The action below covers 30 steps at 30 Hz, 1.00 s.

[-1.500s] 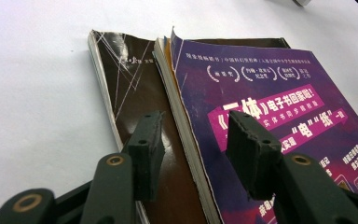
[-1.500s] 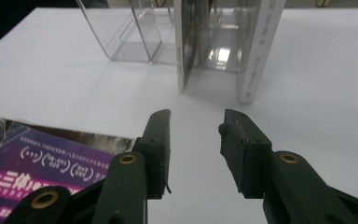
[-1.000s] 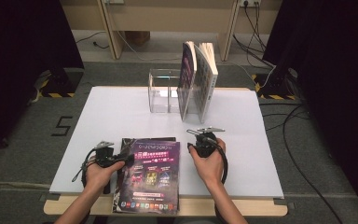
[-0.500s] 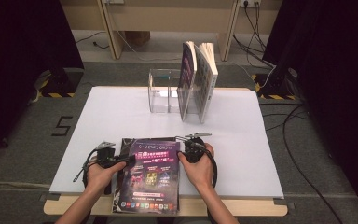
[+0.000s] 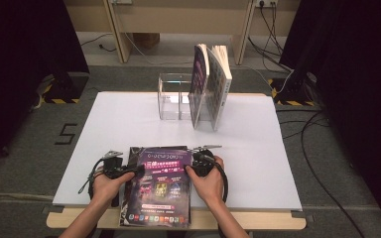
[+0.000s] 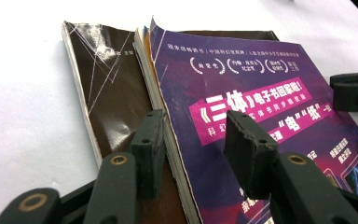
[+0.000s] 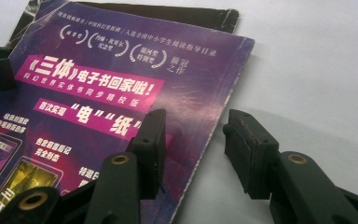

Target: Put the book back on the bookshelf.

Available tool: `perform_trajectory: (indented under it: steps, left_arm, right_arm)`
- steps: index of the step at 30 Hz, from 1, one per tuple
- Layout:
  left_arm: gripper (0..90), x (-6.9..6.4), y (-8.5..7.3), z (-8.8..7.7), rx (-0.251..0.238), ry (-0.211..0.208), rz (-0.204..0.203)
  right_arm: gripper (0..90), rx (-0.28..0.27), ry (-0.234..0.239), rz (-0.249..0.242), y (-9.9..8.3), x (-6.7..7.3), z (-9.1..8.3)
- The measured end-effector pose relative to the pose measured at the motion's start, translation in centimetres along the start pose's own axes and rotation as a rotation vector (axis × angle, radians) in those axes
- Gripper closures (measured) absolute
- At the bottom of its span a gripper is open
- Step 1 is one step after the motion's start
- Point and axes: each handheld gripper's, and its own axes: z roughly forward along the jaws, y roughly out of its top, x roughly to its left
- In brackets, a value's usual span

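Observation:
A purple-covered book (image 5: 158, 186) lies flat at the table's near edge, on top of a dark brown book (image 6: 112, 93) whose edge sticks out on its left and far side. My left gripper (image 5: 135, 171) sits at the purple book's left edge, open; its jaws (image 6: 193, 128) straddle that edge, one over the brown cover and one over the purple. My right gripper (image 5: 192, 168) is at the book's right edge, open and just widening; its jaws (image 7: 196, 126) straddle the edge, one over the cover and one over bare table, with no pad pressing.
A clear acrylic holder (image 5: 174, 96) stands mid-table at the back, with two upright books (image 5: 211, 87) leaning at its right end. White table surface (image 5: 258, 148) spreads on all sides; the wooden front edge (image 5: 248, 220) lies just below the books.
My right hand has come in leftward and lower, from beside the book to its right edge. The left hand and both books have stayed put.

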Motion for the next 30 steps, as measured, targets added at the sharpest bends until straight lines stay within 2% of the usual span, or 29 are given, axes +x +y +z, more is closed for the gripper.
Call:
perform_trajectory:
  steps: [2,11,14,17,20,21,24,27,30]
  left_arm:
    - [57.2,0.0,0.0,0.0,0.000,0.001,-0.002]
    - [57.8,0.0,0.0,-0.1,-0.013,-0.006,-0.052]
    - [58.5,-0.3,0.2,-0.4,-0.021,-0.024,-0.066]
    - [60.7,-0.7,0.5,-1.0,-0.048,-0.061,-0.089]
    - [63.8,-1.3,0.7,-1.1,-0.063,-0.132,-0.114]
    - [64.1,-1.6,0.6,-1.0,-0.058,-0.147,-0.117]
    - [66.8,-1.9,0.3,-0.5,-0.033,-0.143,-0.097]
    - [76.9,-1.8,-0.1,-0.2,-0.008,-0.148,-0.086]
    - [81.4,-1.8,-0.2,-0.1,-0.004,-0.158,-0.079]
  right_arm:
    - [57.0,0.005,0.017,0.005,-0.1,0.1,0.1]
    - [54.6,-0.003,0.007,0.017,-0.4,0.4,0.2]
    - [53.9,-0.013,0.003,0.015,-0.4,0.3,0.2]
    - [53.7,-0.014,0.001,0.020,-0.4,0.3,0.2]
    - [53.4,-0.017,0.001,0.019,-0.5,0.3,0.2]
    - [53.2,-0.015,-0.002,0.014,-0.5,0.3,0.2]
    - [52.9,-0.014,-0.002,0.013,-0.5,0.3,0.2]
    - [52.5,-0.017,0.003,0.012,-0.5,0.2,0.2]
    - [52.5,-0.017,0.009,0.010,-0.4,0.0,0.2]
